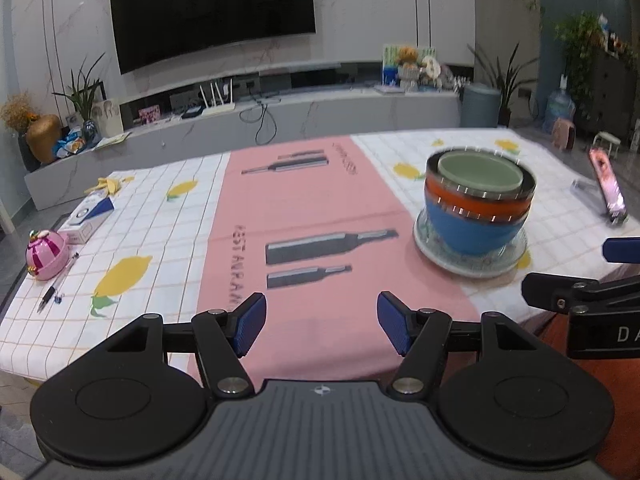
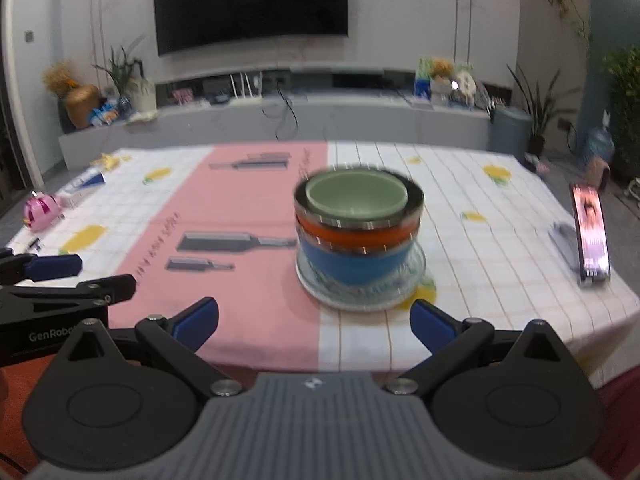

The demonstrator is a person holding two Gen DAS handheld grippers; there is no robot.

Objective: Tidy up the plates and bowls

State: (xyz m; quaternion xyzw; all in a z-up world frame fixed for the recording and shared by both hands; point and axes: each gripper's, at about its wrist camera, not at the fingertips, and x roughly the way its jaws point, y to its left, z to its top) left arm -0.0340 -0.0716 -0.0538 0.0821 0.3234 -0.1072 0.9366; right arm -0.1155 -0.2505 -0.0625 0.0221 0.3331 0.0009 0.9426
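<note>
A stack of bowls stands on a patterned plate [image 1: 432,250] [image 2: 320,290] on the table: a blue bowl [image 1: 472,232] [image 2: 348,266] at the bottom, an orange bowl [image 1: 472,202] [image 2: 352,236] in it, and a pale green bowl [image 1: 478,172] [image 2: 356,196] on top. My left gripper [image 1: 321,326] is open and empty over the pink cloth, left of and nearer than the stack. My right gripper [image 2: 314,322] is open and empty, just short of the plate. Each gripper shows at the edge of the other's view.
A phone on a stand [image 1: 608,186] [image 2: 591,236] is at the table's right edge. At the left are a pink round toy [image 1: 46,254] [image 2: 42,210], a blue-white box [image 1: 86,216], a pen [image 1: 56,288] and a banana peel [image 1: 106,186].
</note>
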